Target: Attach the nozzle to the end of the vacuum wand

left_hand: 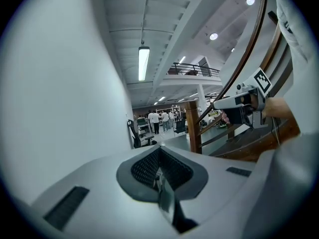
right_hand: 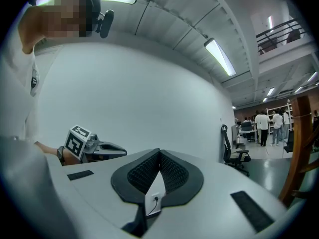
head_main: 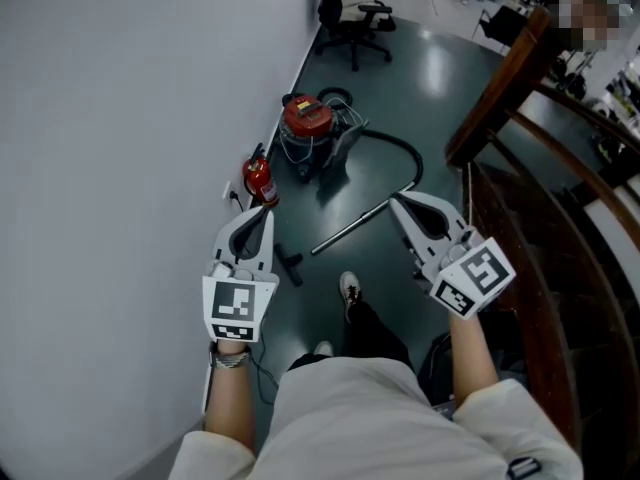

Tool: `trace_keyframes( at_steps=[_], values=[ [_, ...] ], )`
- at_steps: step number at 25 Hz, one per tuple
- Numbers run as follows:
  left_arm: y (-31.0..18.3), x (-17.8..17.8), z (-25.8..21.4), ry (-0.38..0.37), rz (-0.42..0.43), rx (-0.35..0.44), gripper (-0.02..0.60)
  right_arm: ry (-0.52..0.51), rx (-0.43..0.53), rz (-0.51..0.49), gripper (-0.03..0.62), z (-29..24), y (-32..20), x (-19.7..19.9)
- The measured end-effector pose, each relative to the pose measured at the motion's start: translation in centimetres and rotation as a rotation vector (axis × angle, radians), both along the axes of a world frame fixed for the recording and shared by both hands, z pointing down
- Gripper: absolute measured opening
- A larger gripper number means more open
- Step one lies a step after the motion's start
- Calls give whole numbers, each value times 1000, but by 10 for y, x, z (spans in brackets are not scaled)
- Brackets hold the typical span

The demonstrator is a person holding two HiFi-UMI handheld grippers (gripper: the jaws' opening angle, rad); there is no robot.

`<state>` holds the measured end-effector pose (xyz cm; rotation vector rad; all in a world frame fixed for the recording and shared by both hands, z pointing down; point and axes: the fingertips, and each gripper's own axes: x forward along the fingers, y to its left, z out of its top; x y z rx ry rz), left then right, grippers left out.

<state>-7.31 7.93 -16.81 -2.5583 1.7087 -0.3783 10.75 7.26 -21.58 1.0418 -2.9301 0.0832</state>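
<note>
Jaws sit together, empty, on our left gripper (head_main: 264,216) and right gripper (head_main: 396,201), either side of the vacuum wand (head_main: 355,226). Only the head view shows it.

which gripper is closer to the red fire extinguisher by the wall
Left. In the head view the left gripper sits just below the fire extinguisher; the right gripper is farther off, by the vacuum wand.

One vacuum cleaner (head_main: 308,125), one wand (head_main: 360,221), one nozzle (head_main: 290,265), one fire extinguisher (head_main: 259,180).
</note>
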Motion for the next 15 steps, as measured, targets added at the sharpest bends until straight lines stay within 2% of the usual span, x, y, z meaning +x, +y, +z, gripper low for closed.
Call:
trace_keyframes(
  at_steps=[9,15],
  values=[
    [-50,-23,34,-18,-111,-39,-2,79,-17,-136,26,40,-72,-27],
    [-71,-49,72,-27,-169,-80,-2,67,-78,-182,26,79,-102,-38]
  ],
)
